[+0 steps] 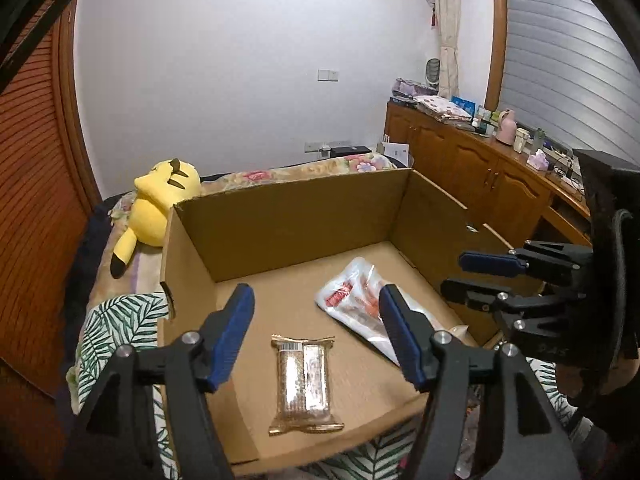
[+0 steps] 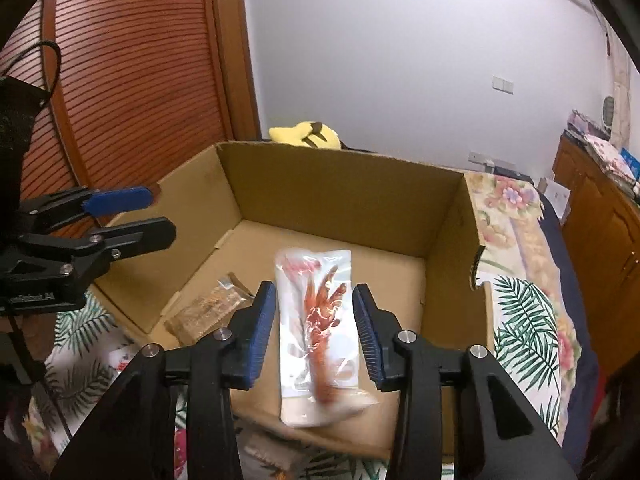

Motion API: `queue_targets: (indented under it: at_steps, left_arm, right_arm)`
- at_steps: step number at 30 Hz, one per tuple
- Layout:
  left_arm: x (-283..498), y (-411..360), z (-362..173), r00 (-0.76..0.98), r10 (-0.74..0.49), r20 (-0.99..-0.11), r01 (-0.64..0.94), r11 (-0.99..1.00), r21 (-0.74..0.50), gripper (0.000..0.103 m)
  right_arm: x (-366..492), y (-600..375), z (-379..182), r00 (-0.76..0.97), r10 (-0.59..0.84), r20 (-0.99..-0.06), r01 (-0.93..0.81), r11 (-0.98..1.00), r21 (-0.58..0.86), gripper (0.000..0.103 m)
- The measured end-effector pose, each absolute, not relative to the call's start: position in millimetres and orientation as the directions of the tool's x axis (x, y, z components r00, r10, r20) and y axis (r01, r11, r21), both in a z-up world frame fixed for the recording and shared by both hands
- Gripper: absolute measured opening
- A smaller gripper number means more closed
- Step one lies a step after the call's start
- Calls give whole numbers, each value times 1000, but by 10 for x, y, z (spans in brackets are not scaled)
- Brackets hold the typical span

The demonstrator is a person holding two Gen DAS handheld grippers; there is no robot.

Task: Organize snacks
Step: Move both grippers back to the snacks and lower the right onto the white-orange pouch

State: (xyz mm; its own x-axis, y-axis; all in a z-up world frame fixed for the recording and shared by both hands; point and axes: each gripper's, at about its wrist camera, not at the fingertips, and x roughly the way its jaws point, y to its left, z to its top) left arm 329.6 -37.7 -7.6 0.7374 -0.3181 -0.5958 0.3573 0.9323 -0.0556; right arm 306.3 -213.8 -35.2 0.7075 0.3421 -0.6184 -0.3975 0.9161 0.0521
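A cardboard box is seen at the centre of both views, set on a bed covered with a leaf-print cloth. Two snacks are already laid flat on its floor. A brown cereal bar packet is found at lower centre of the left wrist view, directly between the spread fingers of the left gripper, which are open and hold nothing. A clear pouch with red-orange contents lies in the lower centre of the right wrist view, framed by the parted fingers of the right gripper; no contact with the pouch can be made out, and its near end is blurred. The pouch is judged to have been placed beside the bar rather than on it, so that each item stays visible and reachable. A yellow plush toy is seen behind the box at upper left of the left view. More packets appear dimly outside the box at the bottom of the right view, so the sorting is judged unfinished.
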Motion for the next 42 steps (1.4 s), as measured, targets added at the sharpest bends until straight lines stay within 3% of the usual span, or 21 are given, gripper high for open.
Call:
queue_targets:
  at_steps: [2, 4, 5, 14, 18, 30, 42]
  left_arm:
    - [3195, -376, -16, 752, -317, -579, 358, 933, -45, 68]
    - [3049, -375, 51, 764, -329, -554, 367, 929, -45, 82]
    - [2958, -357, 94, 774, -339, -535, 373, 927, -47, 84]
    - [2235, -250, 216, 802, -350, -484, 381, 924, -36, 89]
    - [1968, -191, 105, 802, -331, -498, 365, 931, -31, 89]
    - [1479, -18, -495, 750, -299, -590, 319, 945, -74, 89]
    - [1389, 101, -684, 725, -296, -621, 291, 950, -114, 89]
  right_arm:
    - [2949, -2195, -282, 716, 358, -599, -398, 915, 71, 40]
    - [2795, -2266, -212, 725, 378, -576, -401, 911, 94, 40]
    - [2703, -2307, -176, 728, 388, -565, -404, 909, 103, 40]
    - [1997, -2574, -52, 751, 402, -524, -397, 909, 128, 45]
    - [1834, -2634, -188, 742, 387, -548, -387, 914, 121, 52]
    - [1704, -2705, -812, 661, 394, -639, -350, 915, 203, 52]
    - [1952, -2507, -1123, 579, 408, -706, -393, 898, 196, 54]
